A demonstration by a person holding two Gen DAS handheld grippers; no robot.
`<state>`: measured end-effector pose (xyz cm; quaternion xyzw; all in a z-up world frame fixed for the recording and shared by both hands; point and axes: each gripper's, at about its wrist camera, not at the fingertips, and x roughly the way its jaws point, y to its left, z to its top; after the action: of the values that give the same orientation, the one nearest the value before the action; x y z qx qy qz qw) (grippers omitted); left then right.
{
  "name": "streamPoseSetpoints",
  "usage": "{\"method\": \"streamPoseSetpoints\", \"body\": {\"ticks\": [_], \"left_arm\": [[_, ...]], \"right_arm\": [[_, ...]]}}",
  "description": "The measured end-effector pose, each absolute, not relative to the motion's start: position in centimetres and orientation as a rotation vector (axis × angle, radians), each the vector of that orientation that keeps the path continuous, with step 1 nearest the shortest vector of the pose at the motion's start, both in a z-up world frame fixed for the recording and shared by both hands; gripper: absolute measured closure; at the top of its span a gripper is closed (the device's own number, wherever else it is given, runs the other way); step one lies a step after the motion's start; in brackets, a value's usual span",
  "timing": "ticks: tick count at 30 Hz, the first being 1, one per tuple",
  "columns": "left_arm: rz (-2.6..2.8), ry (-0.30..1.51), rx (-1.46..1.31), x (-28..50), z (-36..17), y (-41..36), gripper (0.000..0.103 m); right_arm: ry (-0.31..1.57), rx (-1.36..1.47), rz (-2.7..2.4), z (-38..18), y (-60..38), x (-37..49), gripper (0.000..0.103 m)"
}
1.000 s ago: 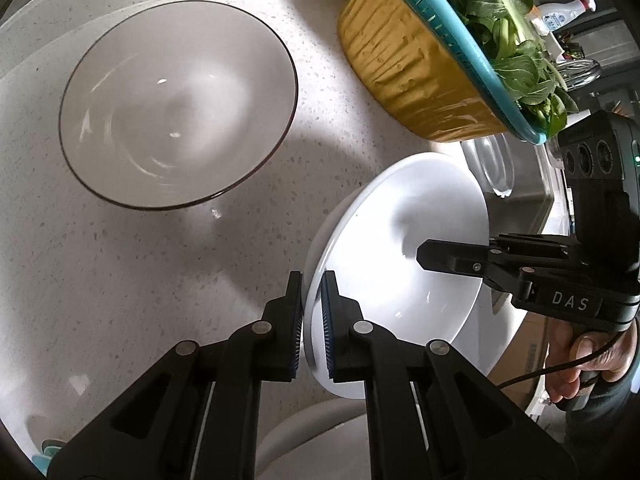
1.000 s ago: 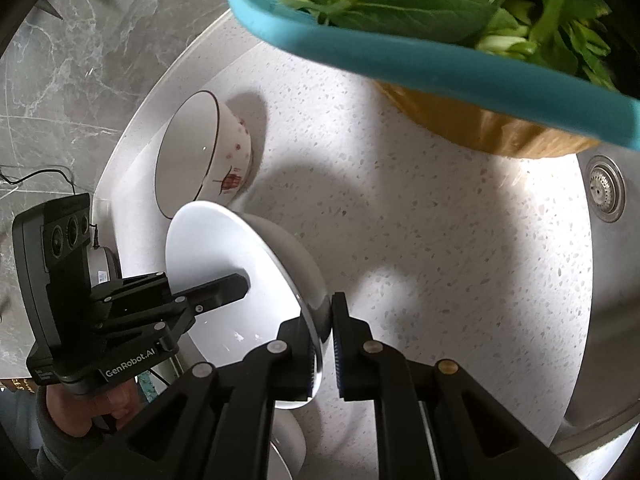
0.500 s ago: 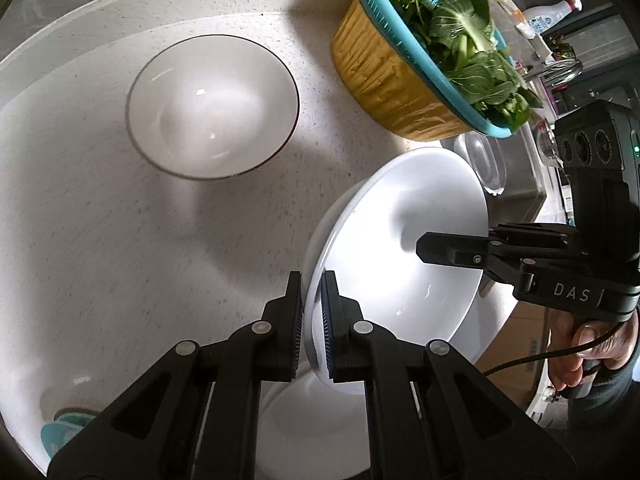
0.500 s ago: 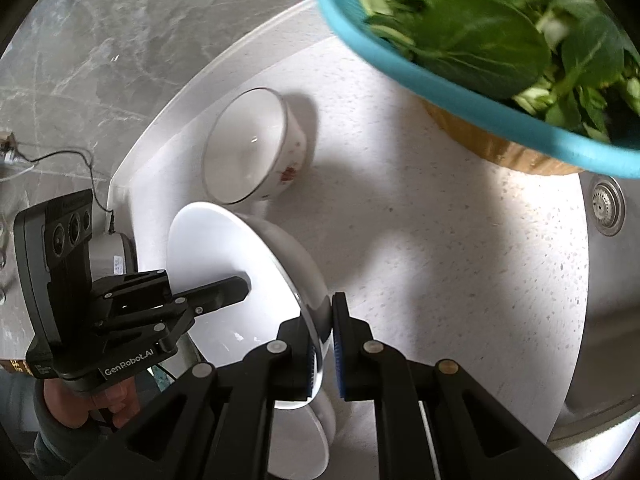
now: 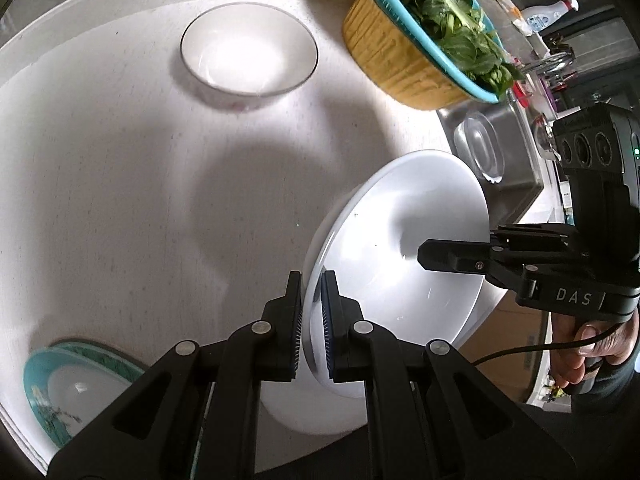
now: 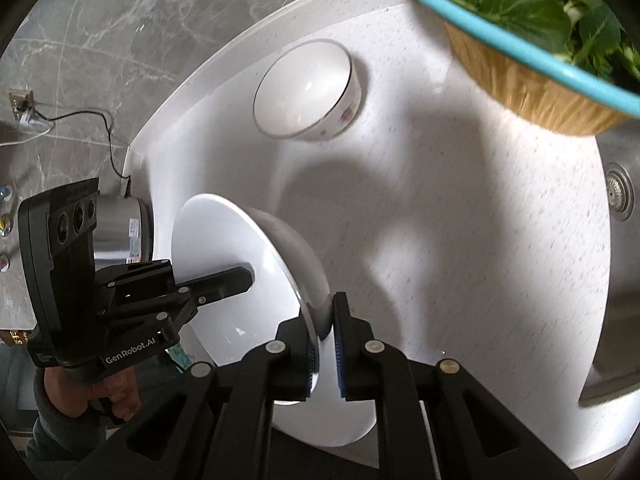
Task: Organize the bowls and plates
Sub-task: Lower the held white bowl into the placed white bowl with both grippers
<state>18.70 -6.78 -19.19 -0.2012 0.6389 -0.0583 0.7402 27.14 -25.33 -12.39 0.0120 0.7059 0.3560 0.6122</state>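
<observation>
Left wrist view: my left gripper [image 5: 311,318] is clamped on the near rim of the large white bowl [image 5: 404,256], one pad inside the rim, one outside. The bowl hangs tilted above the countertop [image 5: 120,200], its open face turned towards the right gripper [image 5: 430,258], which pinches the opposite rim. So the bowl spans between my two hands, and neither is nearer. The small patterned bowl [image 5: 248,50] stands well apart, up-frame towards the back wall; a teal-rimmed plate [image 5: 60,384] lies at lower left. Compared with a second ago, the small bowl looks smaller and farther and the teal-rimmed plate has come into view, so I judge that we have lifted away.

Right wrist view: my right gripper [image 6: 323,344] is pressed shut on the large white bowl's [image 6: 224,280] rim, with the left gripper [image 6: 244,278] reaching in from the far side. The small patterned bowl [image 6: 304,90] sits beyond, upright, and has receded too. The vegetable basket [image 6: 532,92] is at upper right.
</observation>
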Motion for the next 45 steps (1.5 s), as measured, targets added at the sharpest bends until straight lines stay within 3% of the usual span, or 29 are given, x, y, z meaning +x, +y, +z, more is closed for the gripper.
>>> {"method": "streamPoseSetpoints", "body": {"ticks": [18, 45], "left_arm": [[-0.096, 1.440, -0.448, 11.7, -22.1, -8.4, 0.096], [-0.055, 1.473, -0.382, 12.5, -27.1, -11.0, 0.095]], "right_arm": [[1.694, 0.004, 0.813, -14.8, -26.0, 22.0, 0.092], [1.676, -0.119, 0.761, -18.6, -24.2, 19.8, 0.093]]}}
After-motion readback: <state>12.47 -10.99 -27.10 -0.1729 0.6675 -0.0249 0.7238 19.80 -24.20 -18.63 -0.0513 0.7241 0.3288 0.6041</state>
